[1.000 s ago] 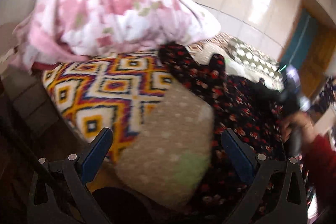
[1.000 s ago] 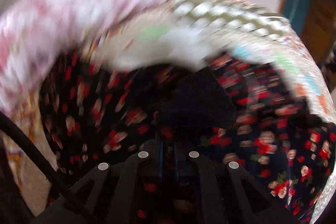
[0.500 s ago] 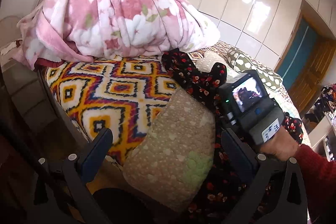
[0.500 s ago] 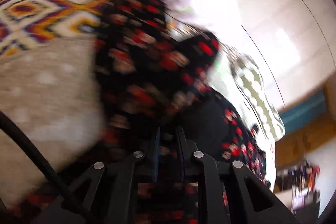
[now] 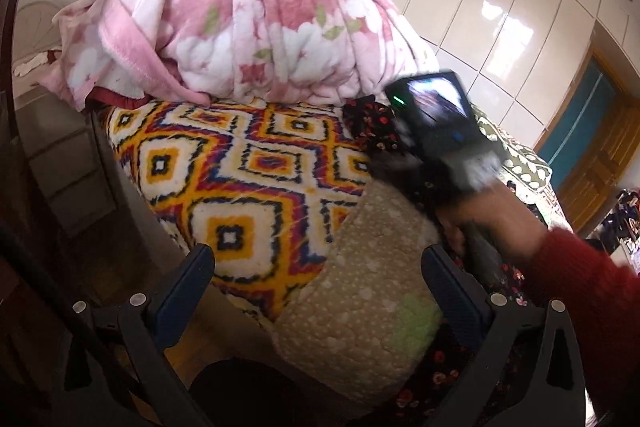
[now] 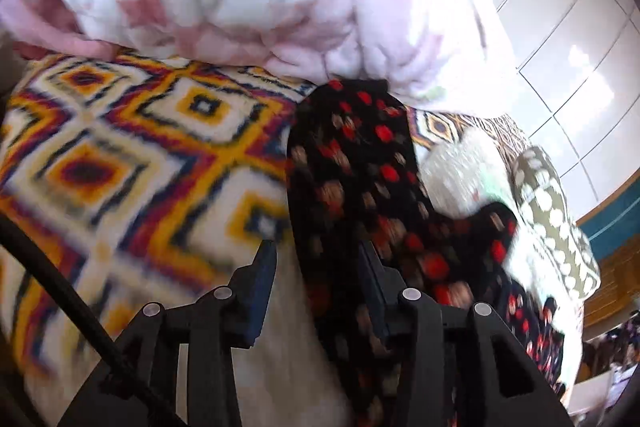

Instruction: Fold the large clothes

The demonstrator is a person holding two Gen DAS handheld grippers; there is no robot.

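Note:
A black garment with red flowers (image 6: 352, 163) lies on the bed, one sleeve stretched toward the pink blanket; part of it shows in the left wrist view (image 5: 372, 127). My right gripper (image 6: 316, 267) is open, its fingers either side of the sleeve's lower part, the cloth lying between and over the right finger. In the left wrist view the right gripper's body (image 5: 436, 123) is seen from behind, held by a hand in a red sleeve. My left gripper (image 5: 320, 275) is open and empty, hovering over a beige dotted pillow (image 5: 360, 287).
A pink floral blanket (image 5: 248, 15) is heaped at the bed's head. A bright diamond-patterned bedspread (image 5: 240, 167) covers the bed. An olive dotted cushion (image 6: 552, 211) lies far right. White wardrobe doors (image 5: 500, 7) and a drawer unit (image 5: 60, 163) flank the bed.
My right gripper has opened and let go of the black floral cloth it held shut, and has moved up along the sleeve toward the pink blanket. The left gripper stays open, hardly moved.

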